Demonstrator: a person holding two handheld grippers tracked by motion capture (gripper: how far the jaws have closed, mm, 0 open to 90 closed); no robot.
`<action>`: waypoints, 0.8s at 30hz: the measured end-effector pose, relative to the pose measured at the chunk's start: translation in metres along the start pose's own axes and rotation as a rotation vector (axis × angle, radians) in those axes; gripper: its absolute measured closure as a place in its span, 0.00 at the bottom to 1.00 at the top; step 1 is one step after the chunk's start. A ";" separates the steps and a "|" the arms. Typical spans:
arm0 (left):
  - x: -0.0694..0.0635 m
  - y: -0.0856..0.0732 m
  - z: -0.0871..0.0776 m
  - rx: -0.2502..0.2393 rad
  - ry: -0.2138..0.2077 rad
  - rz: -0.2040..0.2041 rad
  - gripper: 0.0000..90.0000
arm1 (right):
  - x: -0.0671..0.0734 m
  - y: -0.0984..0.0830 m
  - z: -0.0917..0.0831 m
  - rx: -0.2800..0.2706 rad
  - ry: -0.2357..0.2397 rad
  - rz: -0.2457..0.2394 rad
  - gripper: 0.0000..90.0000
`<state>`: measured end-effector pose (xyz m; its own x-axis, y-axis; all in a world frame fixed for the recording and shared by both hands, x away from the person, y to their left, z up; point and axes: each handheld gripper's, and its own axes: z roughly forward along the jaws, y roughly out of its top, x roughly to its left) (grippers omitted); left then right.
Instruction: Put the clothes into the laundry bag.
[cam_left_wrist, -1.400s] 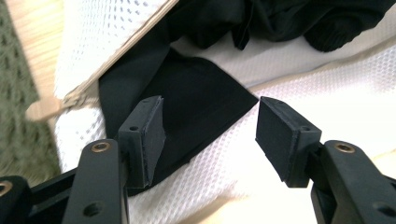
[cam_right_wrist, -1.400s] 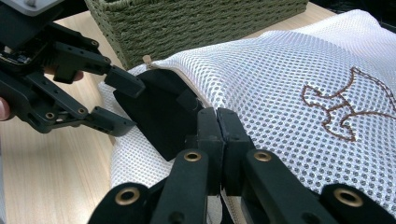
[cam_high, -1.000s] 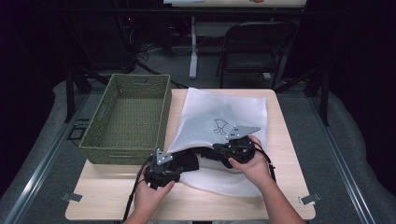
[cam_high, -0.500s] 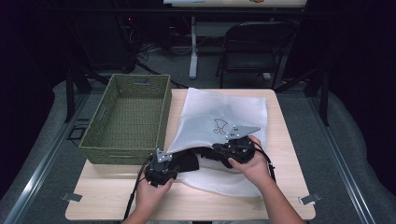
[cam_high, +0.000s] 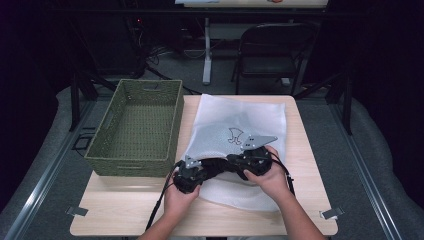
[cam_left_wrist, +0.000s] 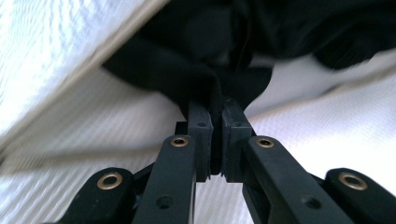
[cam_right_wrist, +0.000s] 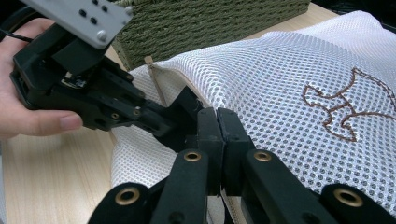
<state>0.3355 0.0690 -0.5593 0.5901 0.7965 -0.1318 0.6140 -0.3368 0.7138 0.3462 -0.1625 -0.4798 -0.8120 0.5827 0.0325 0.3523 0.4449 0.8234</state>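
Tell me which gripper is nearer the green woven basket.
Left. The left gripper sits just off the near right corner of the green woven basket, its fingers shut on black fabric. The right gripper lies farther right, on the white mesh bag.

A white mesh bag (cam_high: 240, 145) lies flat on the table, dark cloth (cam_left_wrist: 205, 70), seemingly, at its open mouth.
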 end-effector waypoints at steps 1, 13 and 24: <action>-0.002 0.003 0.001 -0.001 -0.004 -0.002 0.95 | 0.000 0.000 0.000 -0.001 0.001 0.000 0.99; -0.012 0.026 0.025 -0.029 -0.036 -0.017 0.93 | 0.000 0.000 0.000 0.002 0.004 -0.001 0.99; -0.007 0.028 0.042 -0.044 -0.012 -0.043 0.85 | -0.001 -0.002 0.001 0.006 0.009 0.007 0.99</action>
<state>0.3704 0.0325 -0.5675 0.5705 0.8033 -0.1711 0.6152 -0.2800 0.7370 0.3468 -0.1636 -0.4815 -0.8137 0.5797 0.0430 0.3606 0.4454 0.8195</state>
